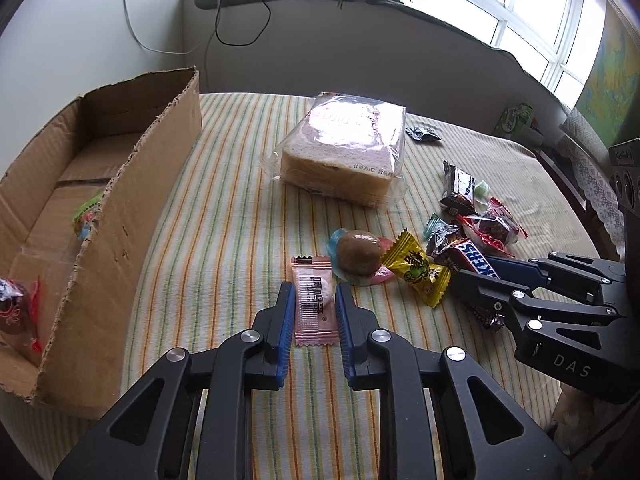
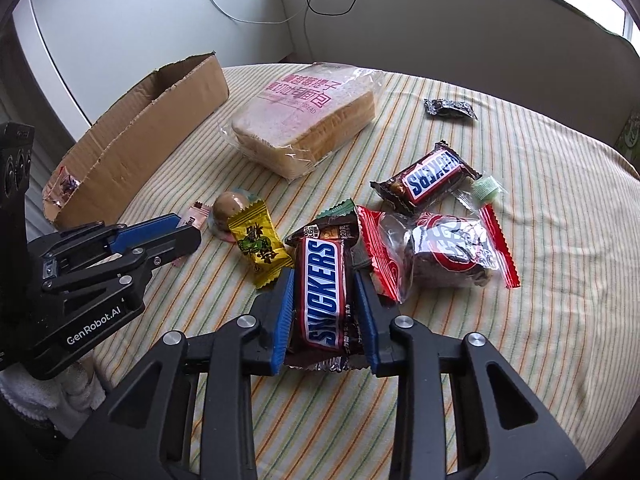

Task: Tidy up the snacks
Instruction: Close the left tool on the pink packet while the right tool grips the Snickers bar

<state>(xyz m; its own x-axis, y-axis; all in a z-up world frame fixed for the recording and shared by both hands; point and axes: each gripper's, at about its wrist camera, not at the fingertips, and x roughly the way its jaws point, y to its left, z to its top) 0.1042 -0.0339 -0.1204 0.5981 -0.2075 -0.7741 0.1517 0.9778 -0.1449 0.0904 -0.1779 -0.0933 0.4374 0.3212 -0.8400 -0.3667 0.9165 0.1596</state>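
Note:
A pink candy packet (image 1: 314, 312) lies lengthwise on the striped tablecloth (image 1: 224, 208), and my left gripper (image 1: 314, 292) is shut on it, blue pads against its two long edges. From the right wrist view the same left gripper (image 2: 182, 232) shows low at the left. My right gripper (image 2: 323, 280) is shut on a Snickers bar (image 2: 322, 292) that rests on the cloth, its pads touching both sides. In the left wrist view the right gripper (image 1: 476, 270) reaches in from the right over that Snickers bar (image 1: 472, 258). A torn cardboard box (image 1: 120, 220) stands at the left.
A yellow candy (image 2: 258, 244) and a brown ball sweet (image 2: 230, 206) lie between the grippers. A bagged bread loaf (image 2: 308, 120) sits behind. A second Snickers (image 2: 432, 176), a red-edged cake packet (image 2: 444, 252) and a black packet (image 2: 450, 108) lie right. The box holds a red packet (image 1: 16, 312).

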